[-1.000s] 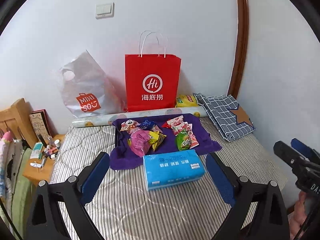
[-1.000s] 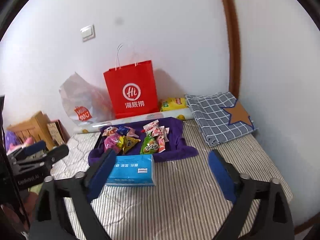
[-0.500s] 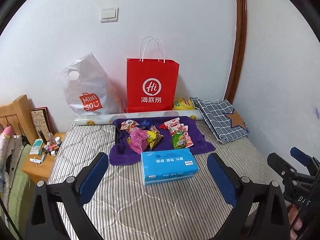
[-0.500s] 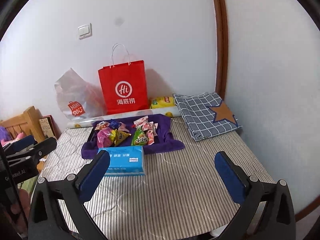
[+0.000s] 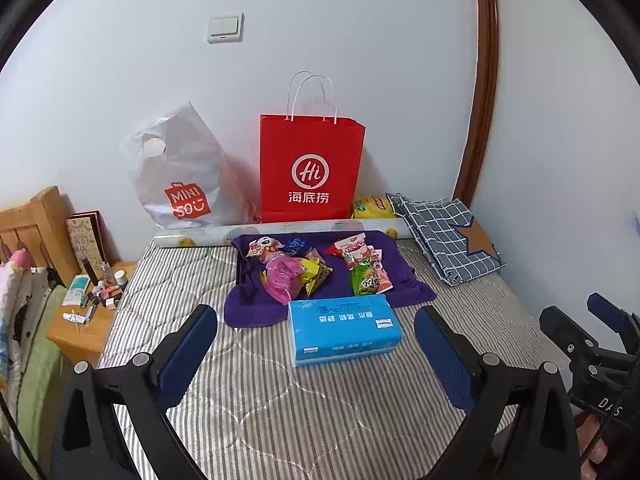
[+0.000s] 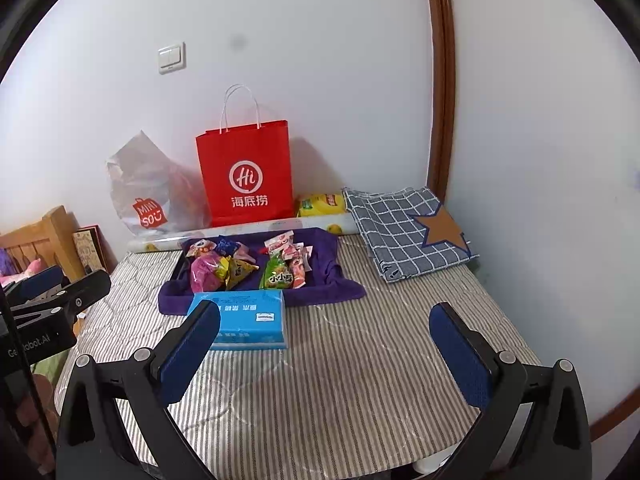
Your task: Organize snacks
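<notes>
Several snack packets lie on a purple cloth (image 5: 412, 292) (image 6: 344, 286) over a dark tray on the striped mattress: a pink bag (image 5: 282, 278) (image 6: 204, 272), yellow packets (image 5: 316, 272) (image 6: 240, 268), a green packet (image 5: 364, 280) (image 6: 278, 276) and red-white ones (image 5: 352, 246). A blue tissue pack (image 5: 344, 330) (image 6: 248, 322) sits in front of the cloth. My left gripper (image 5: 316, 344) hovers open just short of the tissue pack, holding nothing. My right gripper (image 6: 326, 344) is open too, over bare mattress to the right of the pack.
Against the wall stand a red paper bag (image 5: 310, 172) (image 6: 246, 176) and a grey plastic bag (image 5: 180, 176), with a paper roll (image 5: 280, 230) in front. A folded checked cloth (image 5: 444, 236) (image 6: 404, 232) lies at right. A cluttered wooden nightstand (image 5: 88, 320) is at left.
Both grippers have drawn back from the tray and stayed open; the snacks and tissue pack look farther off than a second ago. Nothing on the bed has moved.
</notes>
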Available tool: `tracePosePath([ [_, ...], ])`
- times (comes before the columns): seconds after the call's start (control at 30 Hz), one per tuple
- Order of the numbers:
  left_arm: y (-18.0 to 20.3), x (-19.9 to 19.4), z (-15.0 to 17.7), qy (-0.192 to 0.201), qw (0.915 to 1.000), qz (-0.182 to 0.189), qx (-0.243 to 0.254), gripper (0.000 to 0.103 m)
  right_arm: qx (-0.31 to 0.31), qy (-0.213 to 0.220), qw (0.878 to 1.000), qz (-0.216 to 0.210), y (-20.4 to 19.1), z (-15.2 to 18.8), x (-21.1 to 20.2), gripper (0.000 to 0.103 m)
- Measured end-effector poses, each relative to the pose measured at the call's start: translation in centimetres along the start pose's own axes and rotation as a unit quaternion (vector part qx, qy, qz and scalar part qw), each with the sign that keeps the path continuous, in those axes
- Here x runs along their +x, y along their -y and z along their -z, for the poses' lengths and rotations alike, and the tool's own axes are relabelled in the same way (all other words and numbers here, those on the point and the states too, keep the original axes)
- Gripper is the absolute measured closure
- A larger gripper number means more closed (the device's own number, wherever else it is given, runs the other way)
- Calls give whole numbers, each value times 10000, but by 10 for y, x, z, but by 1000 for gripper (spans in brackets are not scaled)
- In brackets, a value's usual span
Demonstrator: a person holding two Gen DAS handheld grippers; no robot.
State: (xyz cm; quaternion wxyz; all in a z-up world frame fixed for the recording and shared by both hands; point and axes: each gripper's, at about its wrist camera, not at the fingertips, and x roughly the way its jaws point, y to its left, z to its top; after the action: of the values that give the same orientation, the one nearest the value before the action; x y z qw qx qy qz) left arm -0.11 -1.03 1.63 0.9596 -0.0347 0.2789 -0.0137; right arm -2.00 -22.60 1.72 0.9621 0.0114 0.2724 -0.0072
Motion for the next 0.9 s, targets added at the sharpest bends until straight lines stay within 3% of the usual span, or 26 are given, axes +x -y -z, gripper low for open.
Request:
tracePosePath([
  [0.9,-12,-6,-1,45,9999,-92,-74,3,-127,19,9999,-77,-13,-1,2,0],
])
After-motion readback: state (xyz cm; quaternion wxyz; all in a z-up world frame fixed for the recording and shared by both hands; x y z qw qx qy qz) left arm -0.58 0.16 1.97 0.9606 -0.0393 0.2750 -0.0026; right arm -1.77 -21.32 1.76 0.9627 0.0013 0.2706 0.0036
